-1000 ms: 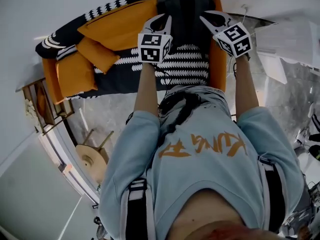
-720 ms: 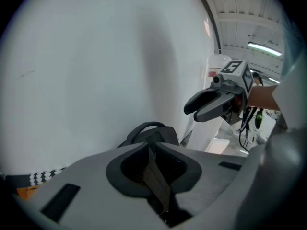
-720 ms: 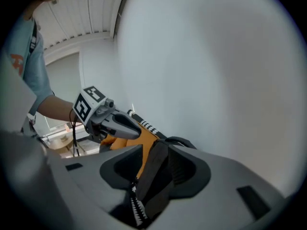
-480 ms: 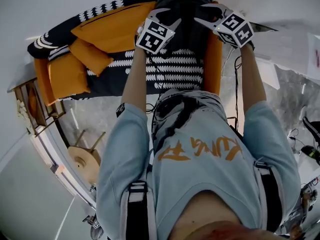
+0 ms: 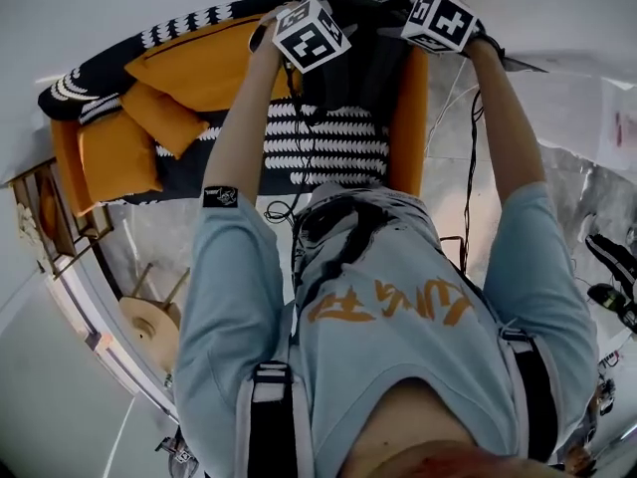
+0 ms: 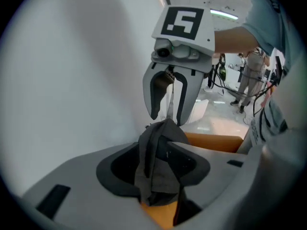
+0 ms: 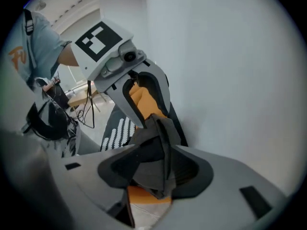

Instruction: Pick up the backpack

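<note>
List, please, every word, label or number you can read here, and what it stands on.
Nothing reads clearly.
Orange print on the shirt: stylised, upside down, unreadable.
Sleeve patch: print too small.
Marker cubes: code patterns only, no words.
Sheet at far right: blurred.

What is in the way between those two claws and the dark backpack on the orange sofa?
Nothing visible. The left claw and right claw have just been opening, and a fold of the dark grey fabric backpack stands between each one's jaws.
</note>
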Demonstrator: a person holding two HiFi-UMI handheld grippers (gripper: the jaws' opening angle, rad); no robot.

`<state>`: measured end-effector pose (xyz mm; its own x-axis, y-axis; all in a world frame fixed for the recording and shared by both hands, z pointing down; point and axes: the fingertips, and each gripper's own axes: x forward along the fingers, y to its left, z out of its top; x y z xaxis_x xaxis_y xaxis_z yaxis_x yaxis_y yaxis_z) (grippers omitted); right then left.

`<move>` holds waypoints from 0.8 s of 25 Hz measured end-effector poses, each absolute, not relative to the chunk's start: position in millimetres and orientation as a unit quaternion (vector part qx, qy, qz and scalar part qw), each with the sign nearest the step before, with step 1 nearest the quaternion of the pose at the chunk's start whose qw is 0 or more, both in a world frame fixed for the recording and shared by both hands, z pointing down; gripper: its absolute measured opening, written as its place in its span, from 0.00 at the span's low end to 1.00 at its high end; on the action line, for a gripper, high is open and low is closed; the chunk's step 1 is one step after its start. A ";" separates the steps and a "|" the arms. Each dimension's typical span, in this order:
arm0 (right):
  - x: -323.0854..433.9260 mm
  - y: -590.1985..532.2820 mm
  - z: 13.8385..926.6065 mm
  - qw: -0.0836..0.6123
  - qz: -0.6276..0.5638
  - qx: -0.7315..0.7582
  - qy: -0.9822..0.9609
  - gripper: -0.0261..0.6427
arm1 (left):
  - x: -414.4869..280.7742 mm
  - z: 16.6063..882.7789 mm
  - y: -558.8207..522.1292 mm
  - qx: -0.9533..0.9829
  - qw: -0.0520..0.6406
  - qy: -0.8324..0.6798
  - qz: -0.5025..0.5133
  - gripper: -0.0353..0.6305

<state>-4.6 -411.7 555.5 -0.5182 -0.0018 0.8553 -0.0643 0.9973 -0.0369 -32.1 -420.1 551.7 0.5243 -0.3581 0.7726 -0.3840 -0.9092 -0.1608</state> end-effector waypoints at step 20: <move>-14.6 -444.3 641.9 0.623 -0.009 -0.046 -0.780 0.24 | -32.9 623.6 -451.0 0.823 0.021 -0.118 0.555 0.30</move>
